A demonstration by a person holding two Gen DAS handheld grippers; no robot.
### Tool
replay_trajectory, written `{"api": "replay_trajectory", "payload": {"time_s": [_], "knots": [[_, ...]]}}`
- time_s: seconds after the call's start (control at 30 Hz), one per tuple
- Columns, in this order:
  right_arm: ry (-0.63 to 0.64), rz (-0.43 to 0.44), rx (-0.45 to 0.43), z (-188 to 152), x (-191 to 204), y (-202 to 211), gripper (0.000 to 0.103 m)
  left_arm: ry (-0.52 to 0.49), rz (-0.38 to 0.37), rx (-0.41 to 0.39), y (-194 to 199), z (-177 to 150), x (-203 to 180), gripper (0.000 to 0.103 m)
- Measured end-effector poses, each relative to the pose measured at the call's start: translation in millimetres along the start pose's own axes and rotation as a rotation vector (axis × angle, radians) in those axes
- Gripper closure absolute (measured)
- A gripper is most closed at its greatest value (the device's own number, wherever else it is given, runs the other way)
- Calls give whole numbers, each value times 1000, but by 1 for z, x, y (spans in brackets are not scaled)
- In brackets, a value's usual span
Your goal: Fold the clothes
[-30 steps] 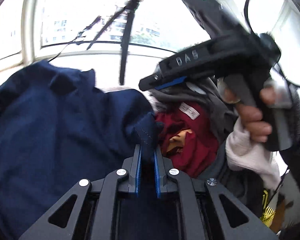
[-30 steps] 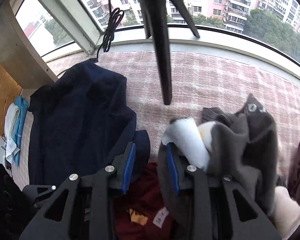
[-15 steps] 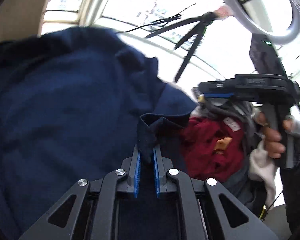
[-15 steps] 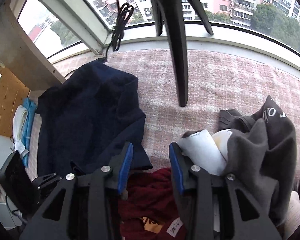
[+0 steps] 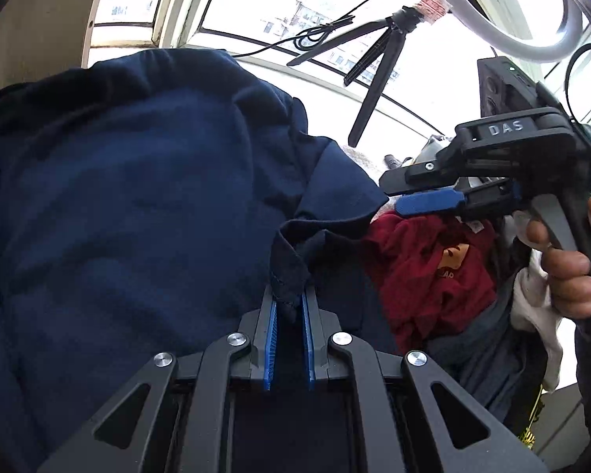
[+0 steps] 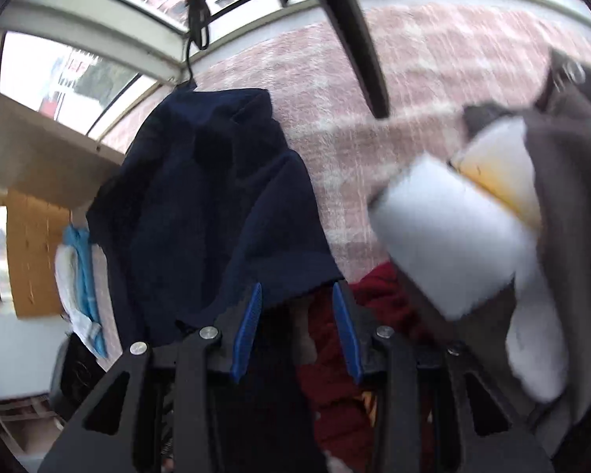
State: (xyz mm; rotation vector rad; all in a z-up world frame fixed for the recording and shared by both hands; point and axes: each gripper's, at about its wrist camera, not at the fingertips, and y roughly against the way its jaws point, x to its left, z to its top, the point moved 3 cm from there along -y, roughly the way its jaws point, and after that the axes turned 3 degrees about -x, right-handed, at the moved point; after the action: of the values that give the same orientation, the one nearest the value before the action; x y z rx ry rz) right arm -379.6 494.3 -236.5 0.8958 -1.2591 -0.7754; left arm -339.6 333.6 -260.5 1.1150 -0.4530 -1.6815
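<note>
Fingers of the left gripper (image 5: 288, 307) stand nearly closed, pinching a bunched hem of the navy shirt (image 5: 130, 205) between their blue pads; the rest of that shirt spreads away ahead and to the left of them, filling most of the left wrist view. Just right of these fingers lies a dark red garment (image 5: 425, 272) with an orange tag, and beyond it a grey garment (image 5: 488, 354). Over the red garment hangs the right gripper (image 6: 296, 325), held by a hand (image 5: 567, 272) on its handle. In its own view its fingers are spread wide with nothing clamped between them; the navy shirt's edge drapes across the gap between their tips, with the red garment below. Ahead of them stretches a pinkish rug (image 6: 413, 79), where a tripod (image 5: 374, 63) leg stands.
</note>
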Motion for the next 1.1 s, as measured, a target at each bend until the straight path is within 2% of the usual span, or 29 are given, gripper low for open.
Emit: {"api": "replay_trajectory", "payload": {"time_s": [0.2, 0.3, 0.5, 0.53, 0.57, 0.6, 0.67, 0.77, 0.9, 1.03, 1.1], "knots": [[-76, 58, -24, -19, 12, -2, 66, -72, 9, -1, -8, 7, -17, 94], [-128, 50, -40, -13, 10, -15, 66, -103, 6, -7, -3, 7, -25, 94], [-209, 49, -142, 7, -8, -23, 66, -113, -19, -21, 4, 10, -29, 93], [-200, 40, -164, 10, -9, -21, 80, -110, -25, -20, 4, 10, -29, 93], [-157, 11, -195, 13, -4, -13, 92, -99, -37, -24, 5, 11, -30, 94], [-115, -18, -226, 16, 0, -6, 95, -91, -61, -23, 3, 13, -33, 94], [-29, -76, -289, 23, 9, 10, 95, -74, -110, -22, 0, 17, -39, 94], [100, -163, -381, 33, 23, 33, 96, -120, -157, -16, -8, 19, -64, 94], [268, -277, -493, 46, 41, 64, 96, -127, -298, -3, -24, 22, -103, 94], [330, -320, -424, 52, 40, 56, 96, -161, -280, 17, -40, 20, -118, 96], [338, -312, -350, 57, 36, 46, 94, -143, -280, 17, -35, 19, -109, 96]]}}
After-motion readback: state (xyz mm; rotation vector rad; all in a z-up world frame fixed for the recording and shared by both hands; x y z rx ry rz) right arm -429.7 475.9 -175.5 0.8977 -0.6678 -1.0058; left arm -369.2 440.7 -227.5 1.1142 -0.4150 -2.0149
